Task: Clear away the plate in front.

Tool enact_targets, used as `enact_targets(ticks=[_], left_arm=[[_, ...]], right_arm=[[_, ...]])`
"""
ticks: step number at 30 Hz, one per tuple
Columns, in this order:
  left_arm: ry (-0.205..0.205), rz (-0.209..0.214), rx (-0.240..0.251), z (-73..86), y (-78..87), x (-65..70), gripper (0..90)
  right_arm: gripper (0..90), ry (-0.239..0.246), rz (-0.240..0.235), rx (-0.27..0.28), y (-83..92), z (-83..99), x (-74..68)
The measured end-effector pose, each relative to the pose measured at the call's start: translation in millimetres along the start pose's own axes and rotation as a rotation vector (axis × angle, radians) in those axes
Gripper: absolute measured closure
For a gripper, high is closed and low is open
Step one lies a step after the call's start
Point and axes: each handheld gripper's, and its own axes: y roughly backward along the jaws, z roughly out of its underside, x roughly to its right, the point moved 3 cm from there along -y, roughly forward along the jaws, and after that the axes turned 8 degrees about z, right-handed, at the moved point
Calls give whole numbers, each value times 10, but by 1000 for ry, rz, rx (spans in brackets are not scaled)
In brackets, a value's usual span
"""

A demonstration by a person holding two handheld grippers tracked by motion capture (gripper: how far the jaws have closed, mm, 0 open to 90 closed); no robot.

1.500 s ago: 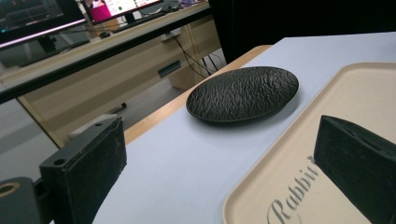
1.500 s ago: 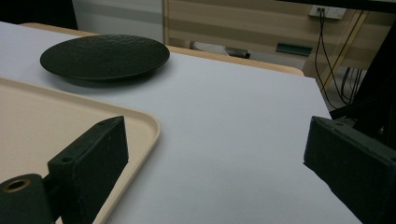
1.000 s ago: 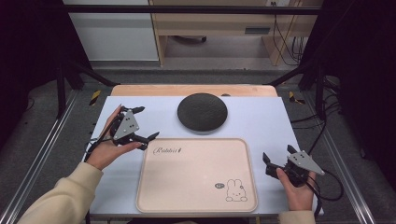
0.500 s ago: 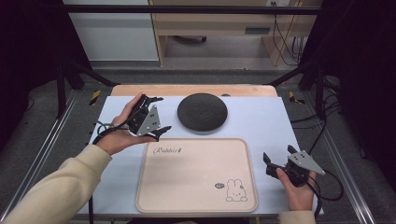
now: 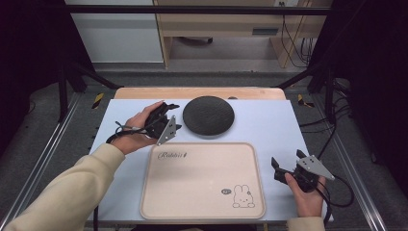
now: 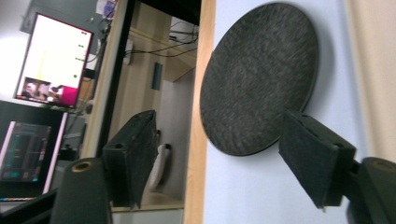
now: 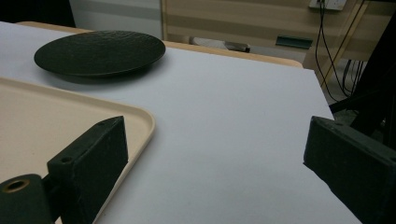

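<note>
Largest, a table [image 5: 269, 125] under a pale sheet. On its near half a beige tray [image 5: 202, 183], bare, with nothing set in it yet. Behind the tray and clear of its far edge, the dark round plate [image 5: 208, 116]: lies flat on the sheet, not lifted.

Looks like a pick-up of the plate, perhaps bound for the tray. Judged so, barely begun: approach nearly done; grasp, lift and placing all left.

Left gripper [image 5: 175, 117] just beside the plate's left rim, turned on its side. Jaws partly apart, just been closing, with nothing pressed between the pads. In the left gripper view, plate [image 6: 261, 79] straight ahead, its near rim between the two jaws, one pad close by the edge; cannot tell whether touching.

Right gripper [image 5: 287, 160] off the tray's right edge, well apart from the plate; jaws wide, holding nothing. In the right gripper view, tray corner [image 7: 70, 121] near one jaw, plate [image 7: 100, 51] farther off
</note>
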Motion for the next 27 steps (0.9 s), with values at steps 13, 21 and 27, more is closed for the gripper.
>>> enact_targets(ticks=[13,21,27], left_arm=[[-141,-18,-40,73,-89,89,386],[-179,-25,-38,8,-142,-37,382],[-173,-17,-52,73,-376,-66,383]], right_arm=[[68,6,1,-4,-17,4,0],[69,2,-3,1,-6,-5,-4],[67,5,-4,1,-12,-2,3]])
